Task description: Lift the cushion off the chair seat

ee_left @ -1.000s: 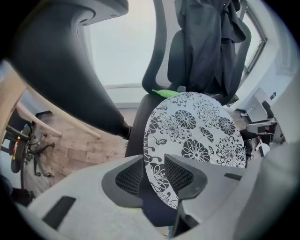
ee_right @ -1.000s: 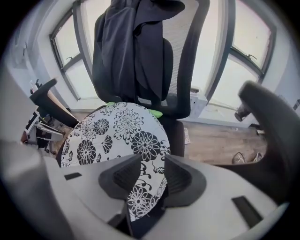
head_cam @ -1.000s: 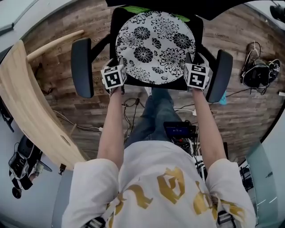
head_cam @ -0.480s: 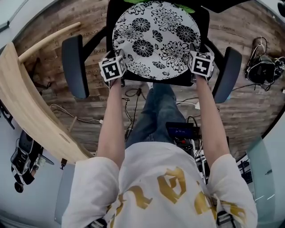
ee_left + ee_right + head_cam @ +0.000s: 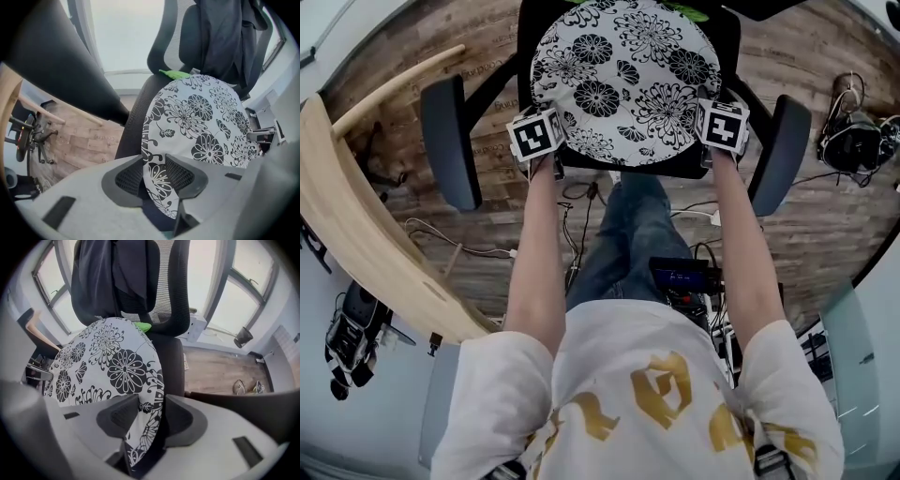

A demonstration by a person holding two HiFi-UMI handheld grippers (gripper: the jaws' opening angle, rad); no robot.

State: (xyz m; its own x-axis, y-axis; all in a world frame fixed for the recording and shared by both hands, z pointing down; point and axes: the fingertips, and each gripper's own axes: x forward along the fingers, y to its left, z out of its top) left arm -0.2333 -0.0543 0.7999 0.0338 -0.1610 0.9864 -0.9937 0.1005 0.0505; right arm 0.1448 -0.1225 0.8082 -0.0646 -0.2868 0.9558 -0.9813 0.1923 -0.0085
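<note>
In the head view, one round cushion, white with black flowers, lay on the black chair seat at 12 o'clock, between two dark armrests, one at the seat's 9 o'clock and one at its 3 o'clock. Two grippers stood at its rim: the left gripper at the cushion's 8 o'clock and the right gripper at its 4 o'clock, each carrying one cube with square black-and-white markers. One curved wooden board ran along 9 o'clock. The gold characters on the person's shirt could not be read, nor could the small lit screen near the picture's centre. In the left gripper view, the jaws had just been opening and stood released, the cushion's rim between the two mesh pads but not gripped. One green item showed at the cushion's 12 o'clock, and one dark garment hung on the backrest. In the right gripper view, the jaws had likewise just been opening and stood wide, the rim between them with a dark gap beside the right-hand pad.
</note>
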